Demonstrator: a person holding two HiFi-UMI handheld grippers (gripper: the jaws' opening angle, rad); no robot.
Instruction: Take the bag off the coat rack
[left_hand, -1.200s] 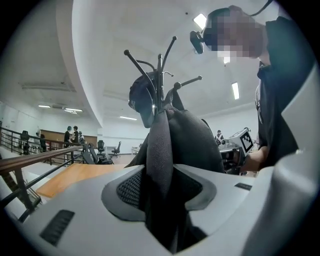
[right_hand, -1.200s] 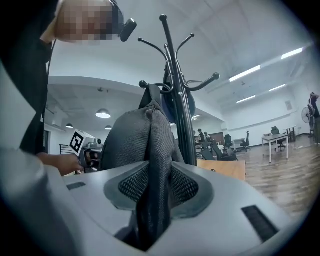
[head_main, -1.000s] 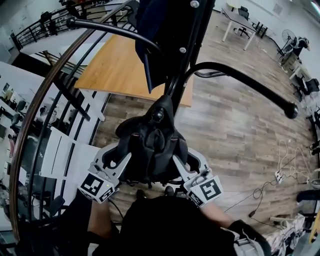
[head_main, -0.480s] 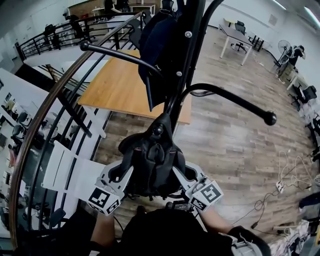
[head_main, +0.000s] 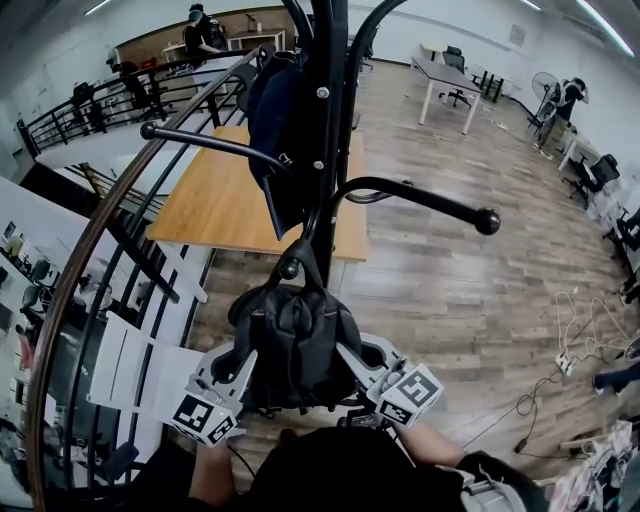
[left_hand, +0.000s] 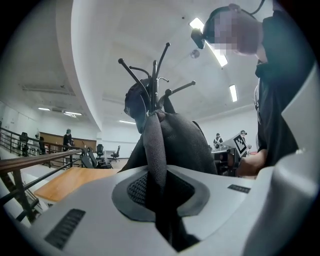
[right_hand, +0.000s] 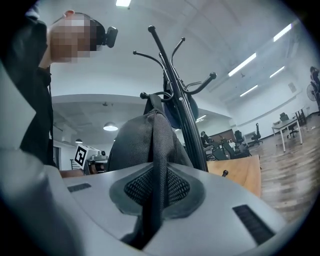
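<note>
Left gripper (head_main: 240, 366), right gripper (head_main: 368, 362): jaws closing on bag (head_main: 290, 335) straps by coat rack (head_main: 326, 150); floor (head_main: 470, 290) open.

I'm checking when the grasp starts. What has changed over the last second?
The left gripper has its jaws closing on one bag strap, and the right gripper is closing on the other strap. A second ago both stood wider beside the bag. Unchanged: the bag still hangs from the coat rack, with a gripper on each side.
</note>
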